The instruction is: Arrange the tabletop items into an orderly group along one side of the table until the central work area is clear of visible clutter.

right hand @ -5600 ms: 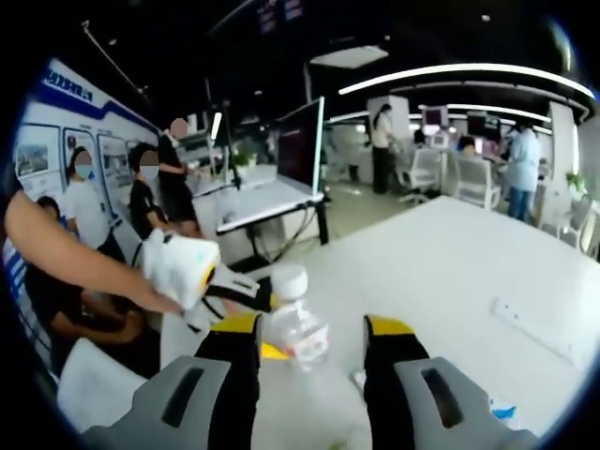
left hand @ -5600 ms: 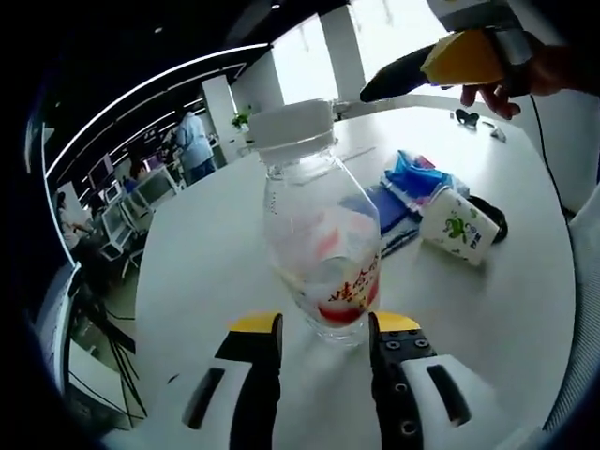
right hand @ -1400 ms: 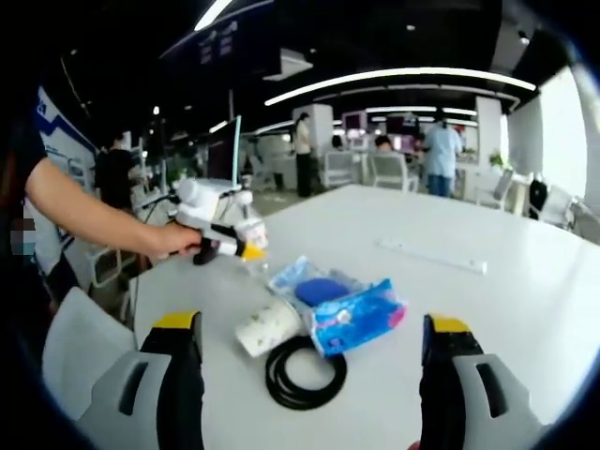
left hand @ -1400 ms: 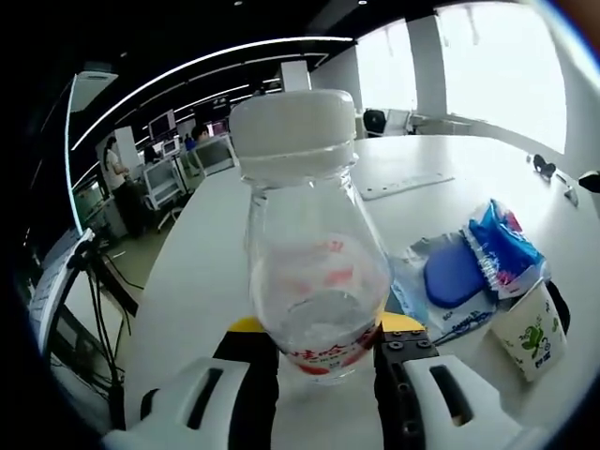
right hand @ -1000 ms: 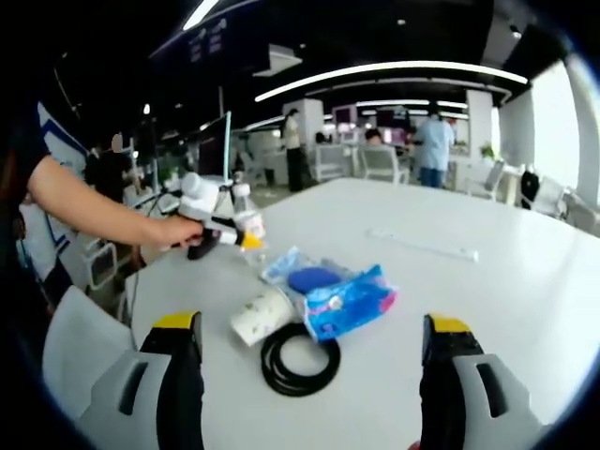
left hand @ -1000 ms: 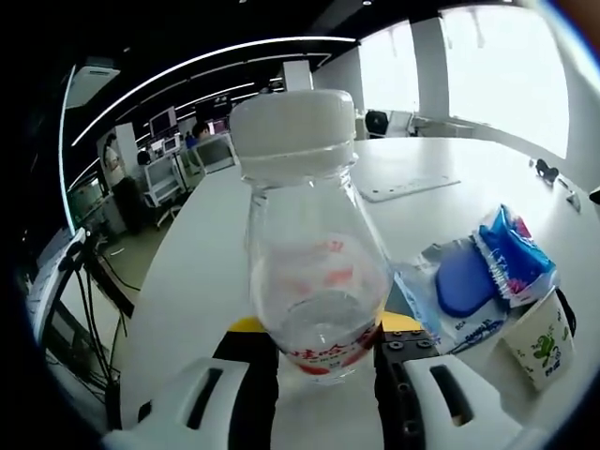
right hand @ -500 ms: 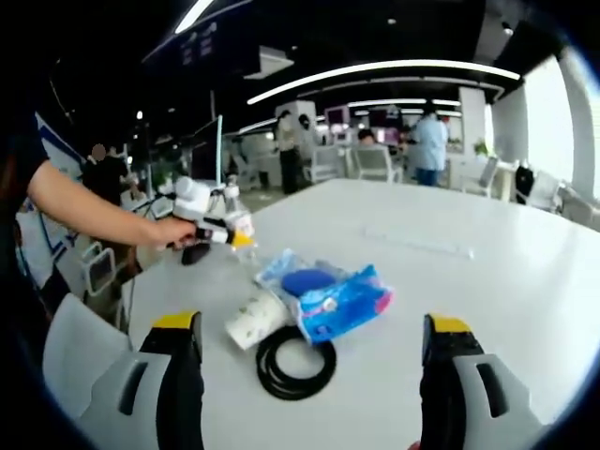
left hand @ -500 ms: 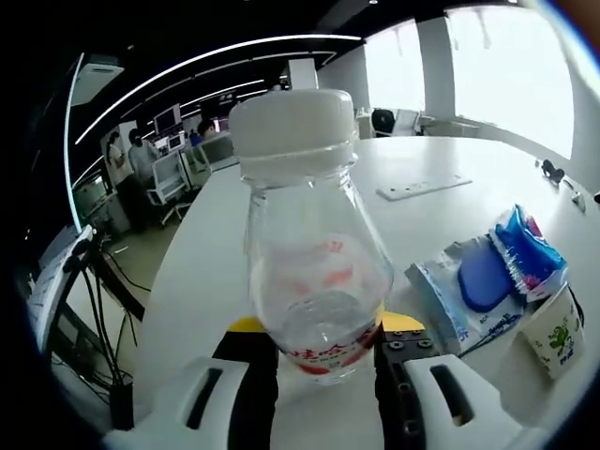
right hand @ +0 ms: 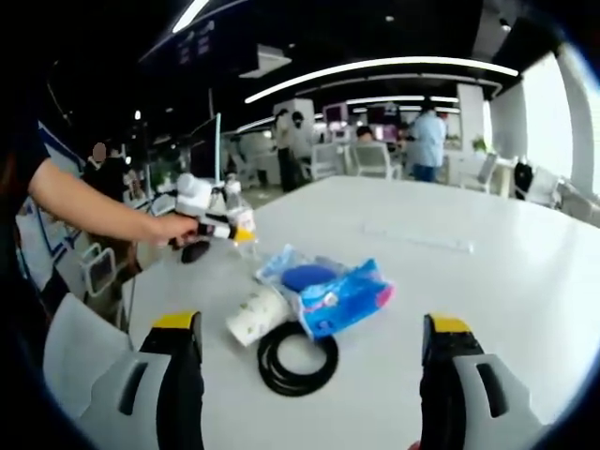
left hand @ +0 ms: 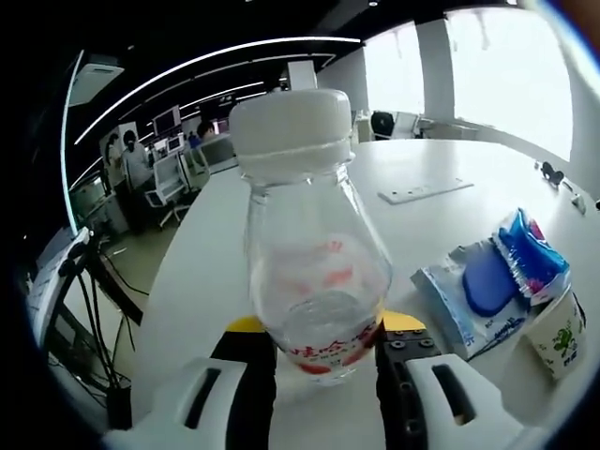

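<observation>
Open-plan office behind, desks, monitors, ceiling light strips, people standing far off. White table (right hand: 487, 281) under both my grippers.

Left gripper view: my left gripper (left hand: 323, 352) pinches a clear plastic bottle (left hand: 309, 253) low on its body, jaws pressed against both sides. Bottle upright in this view, white cap on, red print on the label, close to the lens. To its right on the table: a clear packet with a blue pad (left hand: 483, 281) inside, a blue snack bag (left hand: 534, 262) lying against it, and a white paper cup (left hand: 558, 333) with green print on its side at the near end. White flat strip (left hand: 422, 190) further back on the table, well apart from the rest.

Right gripper view: my right gripper (right hand: 309, 375) is spread wide, nothing between the jaws, yellow tips at the lower corners. Ahead on the table a cluster: black cable coil (right hand: 297, 359) nearest, the white paper cup (right hand: 255, 316) on its side touching the coil's far-left edge, the blue snack bag (right hand: 342, 298) beside the cup, the clear packet with blue pad (right hand: 295, 275) just behind. Further left my left gripper (right hand: 225, 228), held by my left hand (right hand: 172, 228), has the bottle (right hand: 242, 222) near the table's far-left edge, apart from the cluster. Cannot tell if the bottle base touches the table. White strip (right hand: 417, 239) lies alone further back.
</observation>
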A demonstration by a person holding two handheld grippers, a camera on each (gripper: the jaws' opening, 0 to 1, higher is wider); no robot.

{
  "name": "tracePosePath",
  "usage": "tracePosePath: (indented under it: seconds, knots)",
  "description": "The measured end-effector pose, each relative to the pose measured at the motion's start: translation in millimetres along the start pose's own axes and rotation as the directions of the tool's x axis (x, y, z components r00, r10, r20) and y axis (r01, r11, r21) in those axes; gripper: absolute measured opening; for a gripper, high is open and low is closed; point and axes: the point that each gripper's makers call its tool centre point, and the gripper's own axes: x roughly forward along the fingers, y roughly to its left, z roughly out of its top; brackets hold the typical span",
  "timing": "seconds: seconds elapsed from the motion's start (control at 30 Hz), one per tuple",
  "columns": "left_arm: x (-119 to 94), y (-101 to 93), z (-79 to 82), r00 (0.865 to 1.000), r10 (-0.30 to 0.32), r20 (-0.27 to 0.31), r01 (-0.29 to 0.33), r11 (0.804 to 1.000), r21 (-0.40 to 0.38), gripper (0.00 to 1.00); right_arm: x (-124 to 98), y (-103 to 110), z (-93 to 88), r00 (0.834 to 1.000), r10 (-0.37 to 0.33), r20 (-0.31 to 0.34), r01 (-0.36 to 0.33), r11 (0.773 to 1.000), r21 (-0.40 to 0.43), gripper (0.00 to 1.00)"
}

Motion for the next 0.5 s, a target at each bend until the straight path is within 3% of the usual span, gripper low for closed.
tracePosePath:
  seconds: [0.13,0.43,0.5]
  knots:
    - [-0.2,-2.6,1.0,1.000,-0.004,0.005,0.004,0.998,0.055,0.40,-1.2,-2.4,1.1,1.000,-0.008,0.006,0.008,1.000,0.001,0.96]
    - [-0.2,-0.7,-3.1,1.000,0.005,-0.022,-0.004,0.998,0.055,0.44,-2.6,-1.7,2.3,1.000,-0.007,0.008,0.007,1.000,0.000,0.96]
    - [-2.2,-1.2,-0.8,1.000,0.006,-0.003,-0.006,0.998,0.065,0.46,-2.5,-1.7,2.1,1.000,-0.005,0.008,0.005,1.000,0.001,0.96]
